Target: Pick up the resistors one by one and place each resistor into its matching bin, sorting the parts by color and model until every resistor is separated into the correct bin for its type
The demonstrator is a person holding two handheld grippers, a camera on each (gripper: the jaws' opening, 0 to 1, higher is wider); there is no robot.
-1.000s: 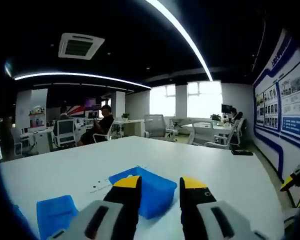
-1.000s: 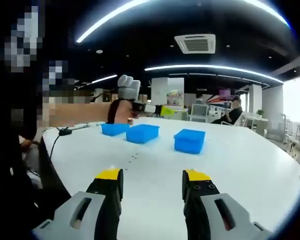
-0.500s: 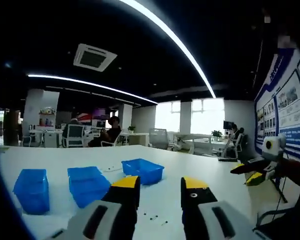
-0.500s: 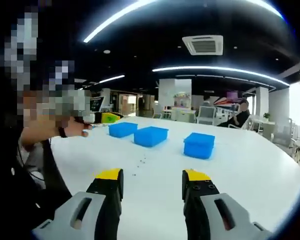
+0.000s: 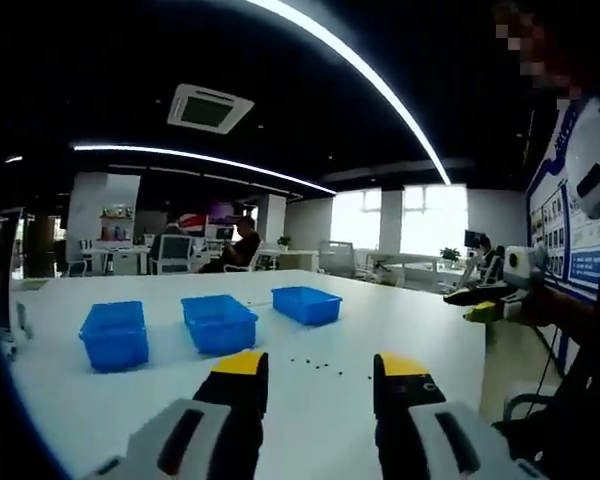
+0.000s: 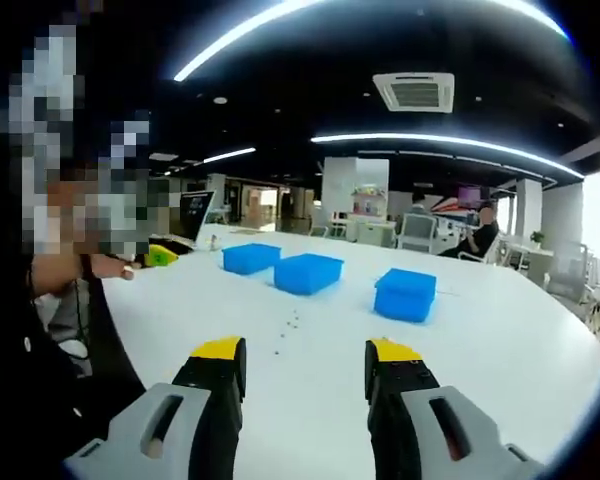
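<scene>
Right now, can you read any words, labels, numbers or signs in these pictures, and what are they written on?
No text can be read.
Wall board: it carries printed lines, too small and blurred to read.
Bins: no label in sight.
Grippers, left and right: no marking in sight.

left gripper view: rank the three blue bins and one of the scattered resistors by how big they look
1. Left bin and middle bin: they look about alike, so unranked.
2. Right bin: looks smaller, but it sits farther from the camera, so true size is unsure.
3. A resistor: a tiny dark speck on the table.
</scene>
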